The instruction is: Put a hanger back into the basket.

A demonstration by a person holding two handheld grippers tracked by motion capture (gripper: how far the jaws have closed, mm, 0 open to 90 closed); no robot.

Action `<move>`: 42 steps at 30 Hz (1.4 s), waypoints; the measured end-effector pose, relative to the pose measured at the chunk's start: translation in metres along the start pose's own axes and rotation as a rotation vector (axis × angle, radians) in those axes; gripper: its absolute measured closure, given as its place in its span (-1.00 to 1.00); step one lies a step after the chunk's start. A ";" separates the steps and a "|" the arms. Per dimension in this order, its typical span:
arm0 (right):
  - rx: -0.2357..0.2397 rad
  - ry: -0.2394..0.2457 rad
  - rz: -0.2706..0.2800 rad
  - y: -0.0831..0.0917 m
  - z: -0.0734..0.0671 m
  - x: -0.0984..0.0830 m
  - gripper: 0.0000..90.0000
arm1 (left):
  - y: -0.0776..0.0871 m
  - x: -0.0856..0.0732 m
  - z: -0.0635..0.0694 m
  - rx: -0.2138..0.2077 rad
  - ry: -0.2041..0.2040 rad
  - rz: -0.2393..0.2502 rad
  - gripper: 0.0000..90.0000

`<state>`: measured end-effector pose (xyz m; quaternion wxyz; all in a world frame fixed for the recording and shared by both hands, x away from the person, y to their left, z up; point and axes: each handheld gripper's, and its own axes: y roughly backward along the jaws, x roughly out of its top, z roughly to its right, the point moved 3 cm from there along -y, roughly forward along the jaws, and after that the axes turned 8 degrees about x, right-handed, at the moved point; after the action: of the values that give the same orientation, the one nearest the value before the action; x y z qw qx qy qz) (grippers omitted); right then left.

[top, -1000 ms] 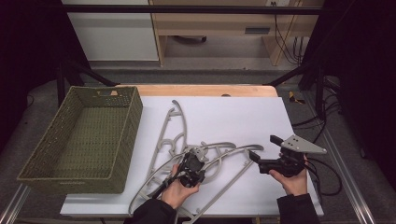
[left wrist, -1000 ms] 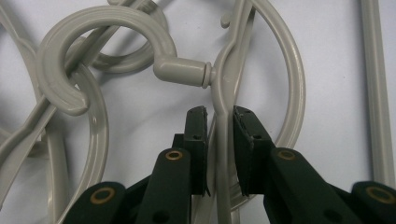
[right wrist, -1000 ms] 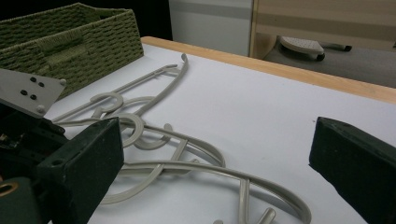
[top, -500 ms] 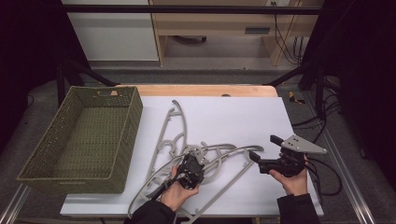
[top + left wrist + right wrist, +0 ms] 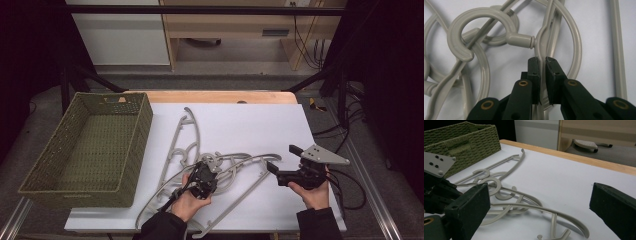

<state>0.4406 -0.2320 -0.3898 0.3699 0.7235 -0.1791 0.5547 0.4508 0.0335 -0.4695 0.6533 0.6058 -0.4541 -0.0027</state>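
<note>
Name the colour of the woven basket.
Olive green basket, clearest in the high view.

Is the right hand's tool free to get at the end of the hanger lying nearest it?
Probably yes. The right gripper stands open, holding nothing, and the hanger's curved end lies just in front of it on the bare white table, nothing between them.

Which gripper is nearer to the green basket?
Left. The left gripper is shut on a hanger beside the basket; the right gripper is farther right.
</note>
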 end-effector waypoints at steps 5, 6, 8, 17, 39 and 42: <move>0.003 -0.001 0.001 0.000 0.000 0.000 -0.92 | 0.000 -0.002 0.001 0.003 -0.006 0.007 0.83; 0.003 -0.001 0.001 0.000 0.000 0.000 -0.92 | 0.001 -0.002 0.002 0.007 -0.008 0.013 0.83; 0.004 -0.003 0.002 0.000 0.000 0.000 -0.92 | 0.005 -0.002 0.002 -0.001 -0.011 0.024 0.84; 0.006 -0.001 0.001 -0.001 -0.001 0.000 -0.92 | 0.009 -0.003 0.006 -0.001 -0.034 0.042 0.84; 0.008 -0.002 -0.002 -0.002 -0.001 0.000 -0.92 | -0.005 -0.001 0.013 -0.005 -0.105 0.043 0.61; 0.009 -0.002 -0.002 -0.002 -0.001 0.000 -0.92 | -0.007 0.001 0.016 0.017 -0.107 0.041 0.62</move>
<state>0.4410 -0.2302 -0.3907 0.3671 0.7258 -0.1762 0.5544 0.4453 0.0187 -0.4767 0.6227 0.6010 -0.5007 -0.0178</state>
